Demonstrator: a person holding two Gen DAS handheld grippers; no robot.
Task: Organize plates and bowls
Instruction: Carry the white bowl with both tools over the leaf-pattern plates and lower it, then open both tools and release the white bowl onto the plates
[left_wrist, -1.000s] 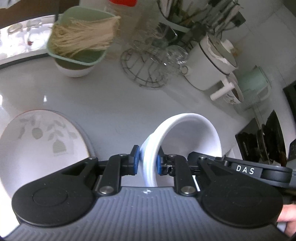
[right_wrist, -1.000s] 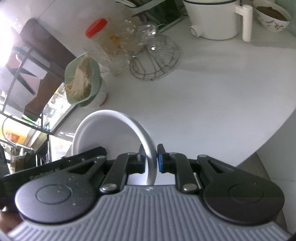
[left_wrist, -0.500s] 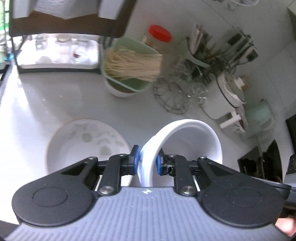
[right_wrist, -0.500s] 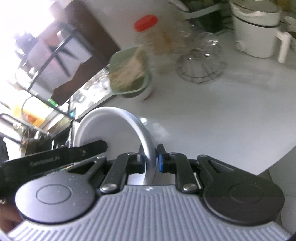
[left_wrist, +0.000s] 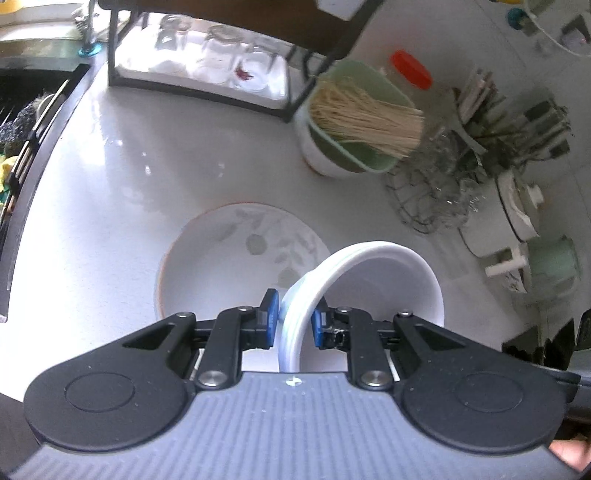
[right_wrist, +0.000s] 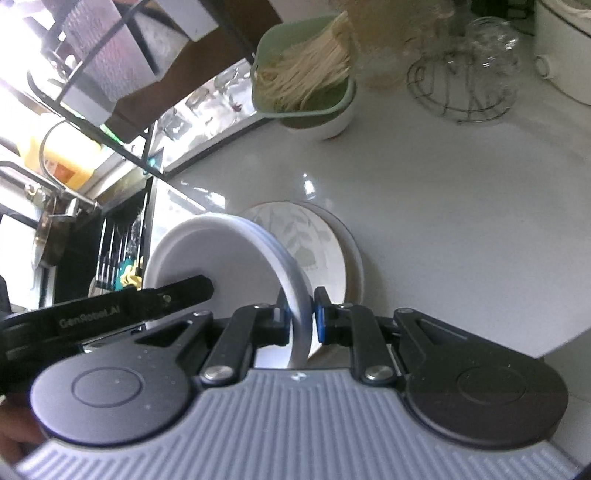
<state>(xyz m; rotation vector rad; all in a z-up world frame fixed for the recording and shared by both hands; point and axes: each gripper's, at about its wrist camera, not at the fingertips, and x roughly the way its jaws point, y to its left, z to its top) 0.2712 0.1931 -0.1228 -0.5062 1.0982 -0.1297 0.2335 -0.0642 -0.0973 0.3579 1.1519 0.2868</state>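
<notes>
A smooth white bowl (left_wrist: 388, 280) with a stepped, ridged rim is held up on edge between both tools, above and partly in front of a round glazed plate (left_wrist: 221, 258) printed with pale grey leaves and edged in a thin orange line. The plate lies flat on the glossy white countertop (left_wrist: 147, 166). The left gripper (left_wrist: 293, 321) pinches the bowl's rim between its blue pads, its fingers drawn in close on the thin wall. The right gripper (right_wrist: 300, 317) clamps the opposite rim in the same narrow grip, bowl (right_wrist: 221, 258) hollow to its left and plate (right_wrist: 314, 240) just beyond. Behind the plate stands a white bowl carrying a pale green tub (left_wrist: 354, 122) heaped with dry straw-coloured noodles. Beside it are a red-lidded jar (left_wrist: 412, 70), a wire rack (left_wrist: 424, 199) with clear glasses and a black-framed shelf (left_wrist: 207, 92).
</notes>
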